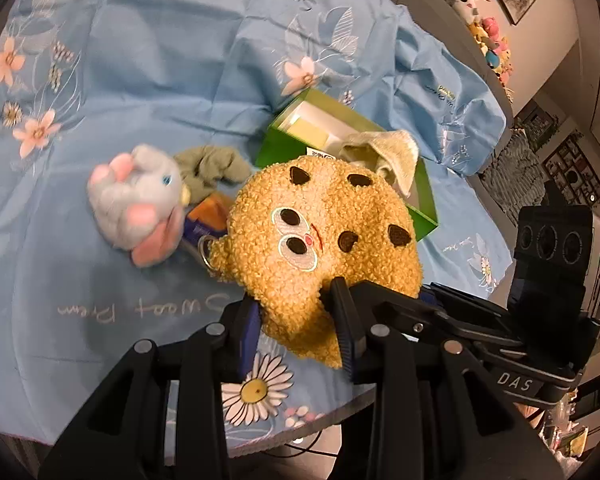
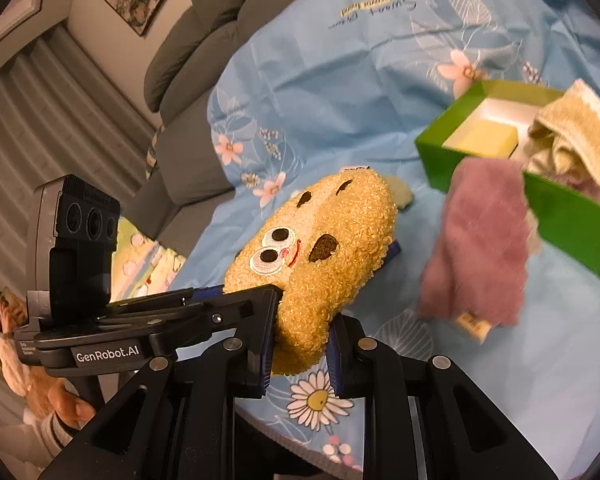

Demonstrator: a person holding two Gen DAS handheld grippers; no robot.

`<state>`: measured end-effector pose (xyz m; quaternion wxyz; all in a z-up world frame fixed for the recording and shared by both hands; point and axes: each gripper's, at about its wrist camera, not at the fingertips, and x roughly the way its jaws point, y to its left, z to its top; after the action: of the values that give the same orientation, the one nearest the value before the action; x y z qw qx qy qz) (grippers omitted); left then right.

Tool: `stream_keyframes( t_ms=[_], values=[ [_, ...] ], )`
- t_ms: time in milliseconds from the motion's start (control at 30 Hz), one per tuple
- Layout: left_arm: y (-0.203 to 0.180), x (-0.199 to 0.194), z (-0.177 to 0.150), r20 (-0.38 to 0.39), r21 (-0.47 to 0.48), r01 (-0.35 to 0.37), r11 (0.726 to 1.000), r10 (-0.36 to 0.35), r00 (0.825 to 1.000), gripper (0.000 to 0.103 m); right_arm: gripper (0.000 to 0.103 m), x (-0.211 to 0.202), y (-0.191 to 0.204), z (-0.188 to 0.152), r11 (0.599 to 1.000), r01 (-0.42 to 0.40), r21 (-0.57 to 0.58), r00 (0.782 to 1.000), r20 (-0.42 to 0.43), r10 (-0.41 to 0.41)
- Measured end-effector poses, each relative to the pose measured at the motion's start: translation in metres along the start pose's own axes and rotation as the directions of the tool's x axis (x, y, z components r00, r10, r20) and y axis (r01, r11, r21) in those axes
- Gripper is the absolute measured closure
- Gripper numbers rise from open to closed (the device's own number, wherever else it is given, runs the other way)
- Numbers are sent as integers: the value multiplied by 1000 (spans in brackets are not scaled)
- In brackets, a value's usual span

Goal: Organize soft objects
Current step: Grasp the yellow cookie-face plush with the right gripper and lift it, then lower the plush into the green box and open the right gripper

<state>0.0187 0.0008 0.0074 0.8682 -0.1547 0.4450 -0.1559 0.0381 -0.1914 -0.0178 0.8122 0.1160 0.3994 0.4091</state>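
A fuzzy golden cookie plush (image 1: 324,240) with eyes and brown chips is held above the blue floral cloth (image 1: 140,80). My left gripper (image 1: 296,320) is shut on its lower edge. My right gripper (image 2: 300,344) is shut on the same plush (image 2: 324,248) from the other side. A green box (image 1: 300,128) behind it holds a pale yellow block and a cream towel (image 1: 388,152). It also shows in the right wrist view (image 2: 572,216), with a mauve cloth (image 2: 480,240) in front of it. A grey and pink plush (image 1: 140,204) lies left.
An olive cloth (image 1: 212,168) and an orange and blue item (image 1: 208,216) lie by the grey plush. A grey sofa (image 2: 204,40) stands behind the table. Small plush toys (image 1: 488,36) sit on it. The table's near edge (image 1: 332,416) runs just under the grippers.
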Motion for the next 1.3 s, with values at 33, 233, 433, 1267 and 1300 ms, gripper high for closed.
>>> stream_keyframes(
  t_ms=[33, 233, 433, 1267, 1300],
  values=[
    [-4, 1, 3, 5, 9, -1, 1000, 1, 1000, 71, 79, -4, -2, 1, 1000, 1, -2, 1000, 9, -1],
    [-27, 12, 23, 17, 54, -3, 999, 2, 1000, 71, 79, -18, -9, 16, 1000, 25, -12, 998, 54, -24],
    [-41, 23, 41, 20, 84, -3, 996, 1, 1000, 71, 79, -30, -26, 29, 999, 36, -5, 995, 93, -35],
    [-59, 143, 159, -77, 83, 36, 996, -29, 997, 68, 79, -14, -139, 122, 984, 134, 121, 973, 173, -154],
    [-57, 150, 163, -83, 71, 33, 997, -27, 996, 68, 79, -10, -146, 126, 981, 139, 137, 972, 170, -162]
  ],
)
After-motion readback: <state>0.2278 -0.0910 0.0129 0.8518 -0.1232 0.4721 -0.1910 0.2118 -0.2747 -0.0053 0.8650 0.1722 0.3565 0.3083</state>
